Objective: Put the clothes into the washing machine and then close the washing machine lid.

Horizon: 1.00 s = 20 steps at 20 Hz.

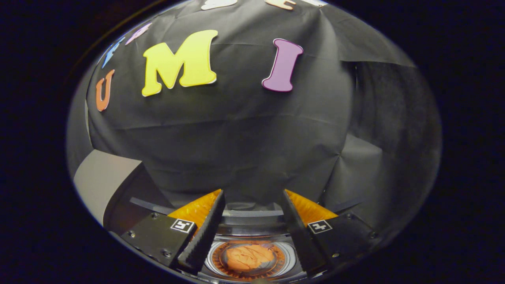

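My gripper (252,193) is open and holds nothing. Below and between the fingers is the round mouth of the washing machine (252,221), ringed by a dark rim and a pale inner band. Orange clothing (248,256) lies crumpled down inside the drum, apart from the fingers (201,232). To the left of the fingers rises a pale grey panel with a dark curved inset (100,177), which looks like the raised lid. The machine's near side is hidden.
The booth's black cloth wall (244,138) hangs close behind the machine and folds round to the right. A thin dark bar (152,206) runs behind the left finger along the machine's back edge.
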Tool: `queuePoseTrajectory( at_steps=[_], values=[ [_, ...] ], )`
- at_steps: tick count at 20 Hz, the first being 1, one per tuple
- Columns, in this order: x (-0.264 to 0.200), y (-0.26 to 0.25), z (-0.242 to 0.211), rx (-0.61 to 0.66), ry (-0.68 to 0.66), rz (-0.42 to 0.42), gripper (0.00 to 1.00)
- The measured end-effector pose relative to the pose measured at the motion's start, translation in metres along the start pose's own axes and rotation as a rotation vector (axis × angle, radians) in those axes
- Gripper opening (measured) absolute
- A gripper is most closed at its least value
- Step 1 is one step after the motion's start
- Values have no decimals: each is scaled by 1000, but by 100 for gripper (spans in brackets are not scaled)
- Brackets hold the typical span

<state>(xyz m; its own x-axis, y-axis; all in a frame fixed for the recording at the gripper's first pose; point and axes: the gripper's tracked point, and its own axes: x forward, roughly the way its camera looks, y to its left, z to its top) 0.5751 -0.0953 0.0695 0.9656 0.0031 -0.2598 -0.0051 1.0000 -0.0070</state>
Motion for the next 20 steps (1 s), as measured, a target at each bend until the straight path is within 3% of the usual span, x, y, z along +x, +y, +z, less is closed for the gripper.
queuePoseTrajectory(
  at_steps=[20],
  values=[
    [-57, -7, -83, -75, 12, -27, 91]
  ],
)
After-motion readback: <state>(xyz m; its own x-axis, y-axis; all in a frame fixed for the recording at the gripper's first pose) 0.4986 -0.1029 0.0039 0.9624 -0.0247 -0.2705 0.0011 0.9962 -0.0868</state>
